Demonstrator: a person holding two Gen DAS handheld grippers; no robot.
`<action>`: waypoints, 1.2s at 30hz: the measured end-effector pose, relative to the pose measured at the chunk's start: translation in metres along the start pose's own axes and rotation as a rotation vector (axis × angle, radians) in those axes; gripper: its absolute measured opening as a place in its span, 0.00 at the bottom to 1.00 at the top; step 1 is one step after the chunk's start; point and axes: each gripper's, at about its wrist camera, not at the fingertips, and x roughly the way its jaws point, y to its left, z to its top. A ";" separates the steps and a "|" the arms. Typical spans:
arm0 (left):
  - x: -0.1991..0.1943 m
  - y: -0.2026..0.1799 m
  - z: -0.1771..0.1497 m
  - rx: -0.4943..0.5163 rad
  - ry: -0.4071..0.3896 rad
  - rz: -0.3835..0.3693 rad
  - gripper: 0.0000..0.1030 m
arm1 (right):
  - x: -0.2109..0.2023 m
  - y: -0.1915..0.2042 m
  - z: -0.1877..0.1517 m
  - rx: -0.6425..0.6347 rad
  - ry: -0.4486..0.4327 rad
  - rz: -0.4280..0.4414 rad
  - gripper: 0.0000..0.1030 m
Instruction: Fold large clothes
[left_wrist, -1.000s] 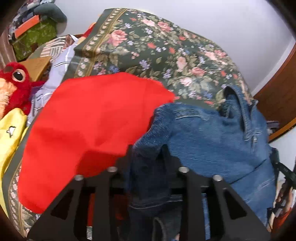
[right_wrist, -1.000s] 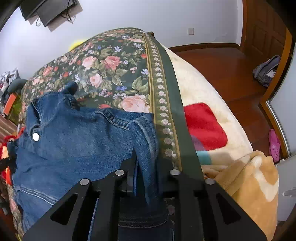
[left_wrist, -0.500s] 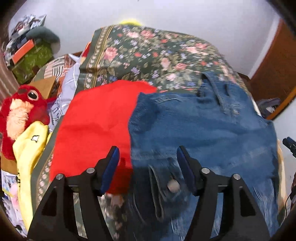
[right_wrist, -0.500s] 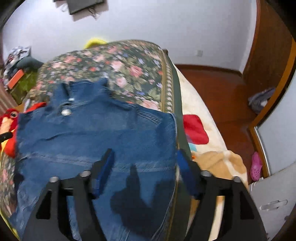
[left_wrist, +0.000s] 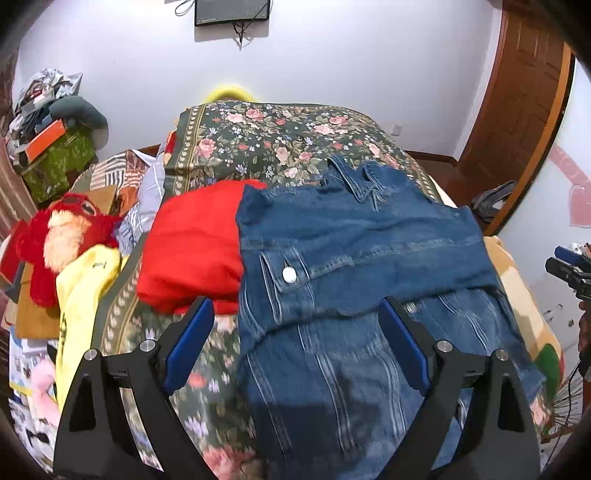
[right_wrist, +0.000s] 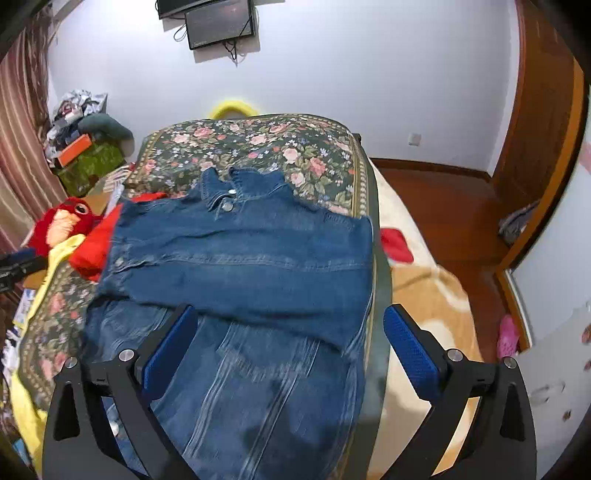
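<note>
Both the left gripper (left_wrist: 295, 339) and right gripper (right_wrist: 290, 343) hover wide and empty over the jacket (right_wrist: 236, 266) lying mid-bed, heavy, stiff denim probably best pinched at the hem corners.

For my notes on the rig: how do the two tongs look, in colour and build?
Both match: the left tongs and right tongs have black angular frames with triangular cut-outs, silver bolt heads, and blue textured pads on the fingers. No cables or markings show.
</note>
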 end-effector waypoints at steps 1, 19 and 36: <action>-0.003 0.000 -0.005 -0.005 0.003 -0.001 0.88 | -0.003 0.001 -0.005 0.006 0.005 0.003 0.98; 0.041 0.046 -0.142 -0.325 0.293 -0.120 0.88 | 0.025 -0.033 -0.123 0.362 0.315 0.166 0.98; 0.068 0.039 -0.185 -0.572 0.368 -0.374 0.69 | 0.045 -0.035 -0.137 0.460 0.333 0.311 0.62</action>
